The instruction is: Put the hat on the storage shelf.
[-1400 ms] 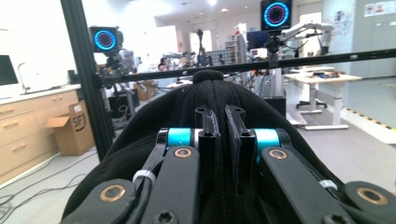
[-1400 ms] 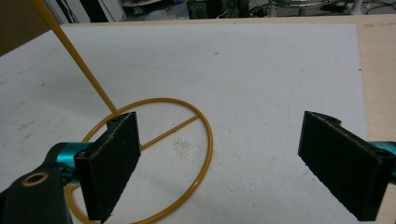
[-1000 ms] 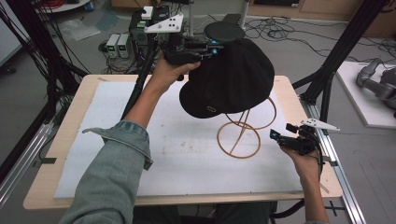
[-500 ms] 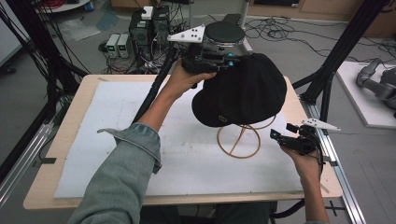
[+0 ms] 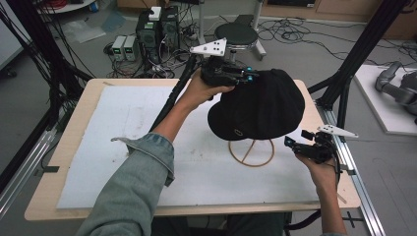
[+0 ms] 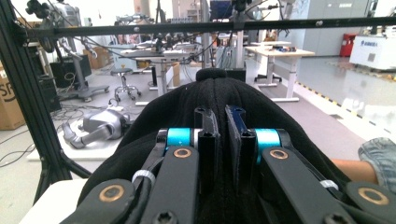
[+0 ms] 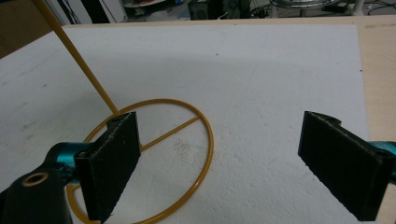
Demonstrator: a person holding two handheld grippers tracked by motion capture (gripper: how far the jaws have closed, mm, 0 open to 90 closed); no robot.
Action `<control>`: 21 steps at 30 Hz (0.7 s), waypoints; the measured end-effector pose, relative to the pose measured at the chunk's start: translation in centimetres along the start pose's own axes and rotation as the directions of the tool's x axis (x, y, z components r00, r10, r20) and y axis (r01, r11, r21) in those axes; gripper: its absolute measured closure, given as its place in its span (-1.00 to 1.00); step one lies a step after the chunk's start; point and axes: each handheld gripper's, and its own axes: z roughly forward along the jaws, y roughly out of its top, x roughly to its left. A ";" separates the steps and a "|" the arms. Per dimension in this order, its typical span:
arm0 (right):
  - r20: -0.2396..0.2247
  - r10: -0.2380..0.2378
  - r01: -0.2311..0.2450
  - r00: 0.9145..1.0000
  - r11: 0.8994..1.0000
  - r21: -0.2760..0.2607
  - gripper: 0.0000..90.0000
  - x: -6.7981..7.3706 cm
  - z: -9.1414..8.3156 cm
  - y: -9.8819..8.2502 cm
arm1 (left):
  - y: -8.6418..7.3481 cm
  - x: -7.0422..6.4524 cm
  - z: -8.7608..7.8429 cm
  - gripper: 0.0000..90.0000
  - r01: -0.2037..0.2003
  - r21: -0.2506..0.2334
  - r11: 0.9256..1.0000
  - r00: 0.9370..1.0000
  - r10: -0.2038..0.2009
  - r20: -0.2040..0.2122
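A black cap hangs in the air over a gold wire stand, whose ring base rests on the white foam board. My left gripper is shut on the cap's back edge. In the left gripper view its jaws pinch the black fabric, and the cap's crown bulges ahead. My right gripper stands open just right of the stand, low over the board. In the right gripper view its jaws are wide apart, with the gold ring and slanted rod at the left. The cap hides the stand's top.
The white foam board covers most of the wooden table. Black frame posts rise at the table's right and left. A stool and computer boxes stand on the floor behind. A grey robot arm lies at far right.
My left gripper has carried the cap to the right and a little lower, so it now hangs over the stand. The right gripper has stayed still and open.
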 end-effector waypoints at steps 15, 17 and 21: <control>0.001 -0.001 0.001 1.000 1.000 -0.001 -0.72 0.0 0.0 0.0 | -1.0 0.2 1.1 0.86 -0.001 0.066 0.998 1.000 0.001 -0.011; 0.001 -0.001 0.001 1.000 1.000 -0.001 -0.72 0.0 0.0 0.0 | -1.1 0.2 1.1 0.86 -0.001 0.076 0.997 1.000 0.002 -0.014; 0.002 -0.002 0.002 1.000 1.000 0.004 -0.72 0.0 0.1 0.0 | -1.2 0.2 1.2 0.85 0.002 0.074 0.997 1.000 -0.001 -0.006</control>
